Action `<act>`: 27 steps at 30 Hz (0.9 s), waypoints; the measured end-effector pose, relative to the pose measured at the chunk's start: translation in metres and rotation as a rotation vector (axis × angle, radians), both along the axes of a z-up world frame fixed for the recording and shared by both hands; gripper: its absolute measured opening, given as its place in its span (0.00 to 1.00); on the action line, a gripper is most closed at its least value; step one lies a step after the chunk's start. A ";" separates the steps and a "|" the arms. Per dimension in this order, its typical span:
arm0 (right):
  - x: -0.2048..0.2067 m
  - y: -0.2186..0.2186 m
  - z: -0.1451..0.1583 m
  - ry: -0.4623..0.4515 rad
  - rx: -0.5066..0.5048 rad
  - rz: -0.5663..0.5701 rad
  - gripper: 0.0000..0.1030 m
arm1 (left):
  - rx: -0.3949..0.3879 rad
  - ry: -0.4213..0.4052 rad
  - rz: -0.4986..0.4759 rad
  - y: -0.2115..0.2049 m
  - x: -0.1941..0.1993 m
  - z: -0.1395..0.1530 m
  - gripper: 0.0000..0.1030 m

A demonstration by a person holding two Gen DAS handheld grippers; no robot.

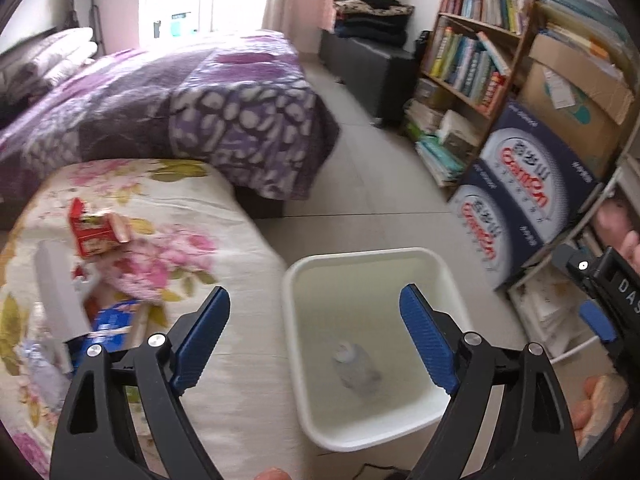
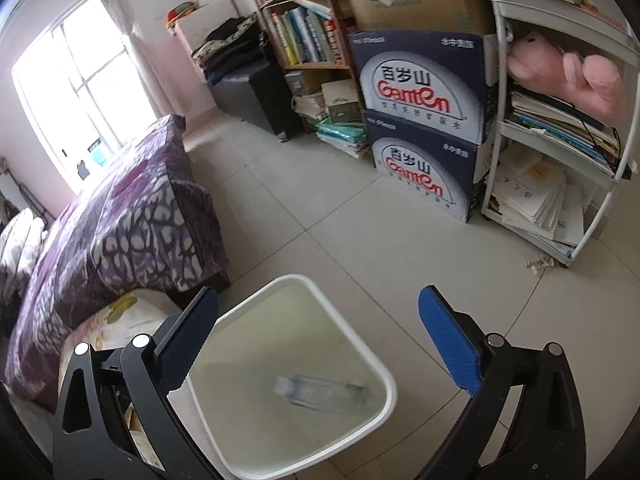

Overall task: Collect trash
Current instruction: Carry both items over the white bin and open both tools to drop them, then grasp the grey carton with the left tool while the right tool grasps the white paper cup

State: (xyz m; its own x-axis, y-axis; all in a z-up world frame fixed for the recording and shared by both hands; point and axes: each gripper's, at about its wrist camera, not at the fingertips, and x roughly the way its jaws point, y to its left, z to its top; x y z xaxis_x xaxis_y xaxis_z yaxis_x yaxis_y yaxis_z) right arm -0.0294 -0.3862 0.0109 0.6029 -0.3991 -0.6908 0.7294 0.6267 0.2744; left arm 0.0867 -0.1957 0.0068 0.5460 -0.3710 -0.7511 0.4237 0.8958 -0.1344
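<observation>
A white plastic bin stands on the floor beside a floral-covered surface; it also shows in the right wrist view. A clear plastic bottle lies inside the bin, also seen in the right wrist view. A red carton, a blue package and a white box lie on the floral surface. My left gripper is open and empty above the bin's left rim. My right gripper is open and empty above the bin; it shows at the right edge of the left wrist view.
A purple patterned bed lies behind the floral surface. Stacked blue water cartons, a bookshelf and a white rack with papers and a pink plush line the right side. Tiled floor lies between.
</observation>
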 end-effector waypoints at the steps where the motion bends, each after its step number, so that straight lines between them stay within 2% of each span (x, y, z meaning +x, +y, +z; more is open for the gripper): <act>1: 0.002 0.003 -0.001 0.003 0.002 0.008 0.93 | 0.008 -0.003 0.011 0.006 0.001 -0.001 0.82; 5: 0.014 0.019 -0.004 0.022 -0.001 0.046 0.93 | 0.069 -0.018 0.071 0.029 0.009 -0.007 0.83; 9: 0.029 0.039 -0.009 0.049 -0.014 0.104 0.93 | 0.094 -0.017 0.124 0.052 0.016 -0.010 0.85; 21: 0.064 0.096 -0.026 0.118 -0.041 0.245 0.93 | 0.136 0.062 0.321 0.126 0.050 -0.034 0.85; 27: 0.081 0.131 -0.040 0.172 -0.082 0.357 0.93 | 0.158 0.100 0.399 0.163 0.073 -0.047 0.88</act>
